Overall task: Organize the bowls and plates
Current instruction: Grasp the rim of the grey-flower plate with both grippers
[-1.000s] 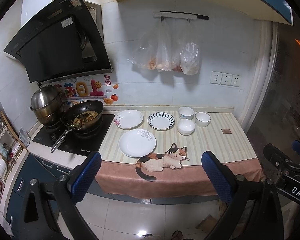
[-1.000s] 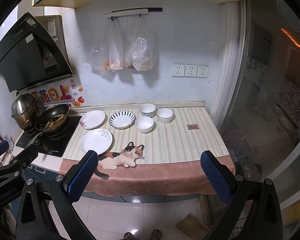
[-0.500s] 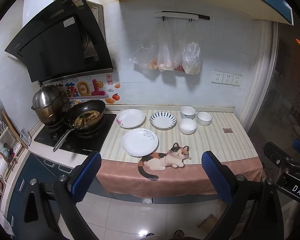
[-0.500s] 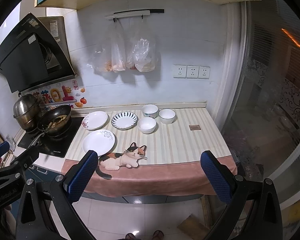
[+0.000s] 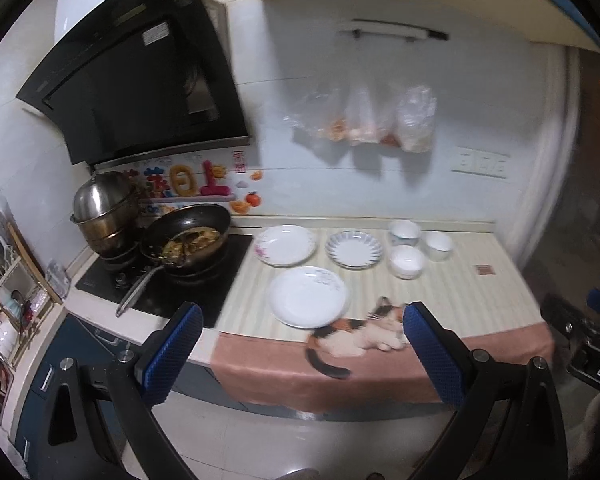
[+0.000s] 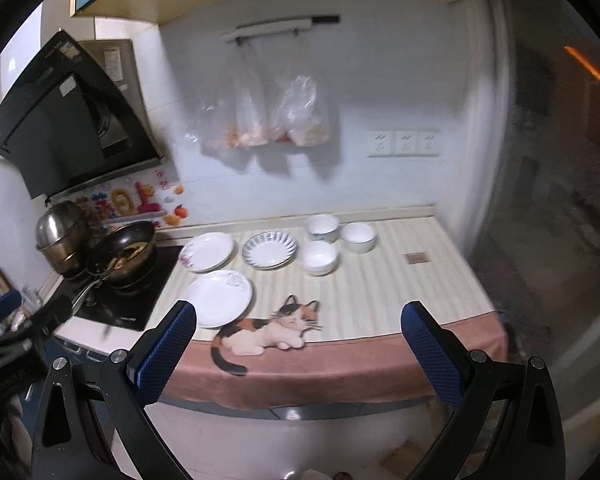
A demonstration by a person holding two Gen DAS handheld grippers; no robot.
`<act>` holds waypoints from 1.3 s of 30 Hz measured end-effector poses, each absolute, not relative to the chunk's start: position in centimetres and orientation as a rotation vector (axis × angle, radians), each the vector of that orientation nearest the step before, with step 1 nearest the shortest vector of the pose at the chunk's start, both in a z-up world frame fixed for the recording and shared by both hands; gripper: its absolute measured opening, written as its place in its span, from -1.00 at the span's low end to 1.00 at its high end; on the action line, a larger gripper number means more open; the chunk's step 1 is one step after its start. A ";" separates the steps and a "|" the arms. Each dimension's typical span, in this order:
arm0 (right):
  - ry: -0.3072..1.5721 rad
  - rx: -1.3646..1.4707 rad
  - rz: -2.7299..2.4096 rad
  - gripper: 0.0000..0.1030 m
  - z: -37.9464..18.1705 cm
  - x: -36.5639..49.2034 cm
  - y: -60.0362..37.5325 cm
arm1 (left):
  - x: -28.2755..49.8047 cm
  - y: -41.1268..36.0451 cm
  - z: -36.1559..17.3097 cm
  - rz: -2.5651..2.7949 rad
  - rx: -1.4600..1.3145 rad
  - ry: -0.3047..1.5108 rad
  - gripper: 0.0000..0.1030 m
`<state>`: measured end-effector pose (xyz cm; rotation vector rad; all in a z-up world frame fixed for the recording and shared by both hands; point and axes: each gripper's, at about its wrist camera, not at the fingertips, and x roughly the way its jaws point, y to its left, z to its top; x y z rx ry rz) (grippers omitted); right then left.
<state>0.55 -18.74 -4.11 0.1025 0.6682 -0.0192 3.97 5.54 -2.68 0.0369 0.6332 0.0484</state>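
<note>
Three plates lie on the striped counter: a white near plate (image 5: 308, 297) (image 6: 219, 298), a flowered plate (image 5: 285, 245) (image 6: 208, 251) behind it, and a blue-rimmed plate (image 5: 354, 249) (image 6: 269, 249). Three white bowls (image 5: 407, 261) (image 6: 319, 257) cluster to their right. My left gripper (image 5: 300, 316) and right gripper (image 6: 298, 314) are both open and empty, held in front of the counter's edge, away from the dishes.
A frying pan with food (image 5: 188, 240) and a steel pot (image 5: 100, 208) stand on the black hob (image 5: 204, 280) at the left. A cat picture (image 6: 268, 328) marks the cloth's front edge. Plastic bags (image 6: 276, 120) hang on the wall. A dish rack (image 5: 4, 304) stands far left.
Both grippers have moved closer to the counter; the dishes look larger. The views are blurred by motion. Nothing on the counter has moved.
</note>
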 end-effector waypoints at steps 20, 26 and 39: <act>1.222 0.135 0.327 0.91 -35.2 36.9 -11.9 | 33.7 14.4 -26.0 0.202 -0.019 1.060 0.95; 1.359 0.165 0.406 0.56 -42.1 44.8 -9.4 | 40.2 15.3 -33.3 0.146 -0.083 1.230 0.70; 1.487 0.183 0.494 -0.71 -48.2 49.9 -6.3 | 43.6 14.9 -39.0 0.042 -0.098 1.397 -0.09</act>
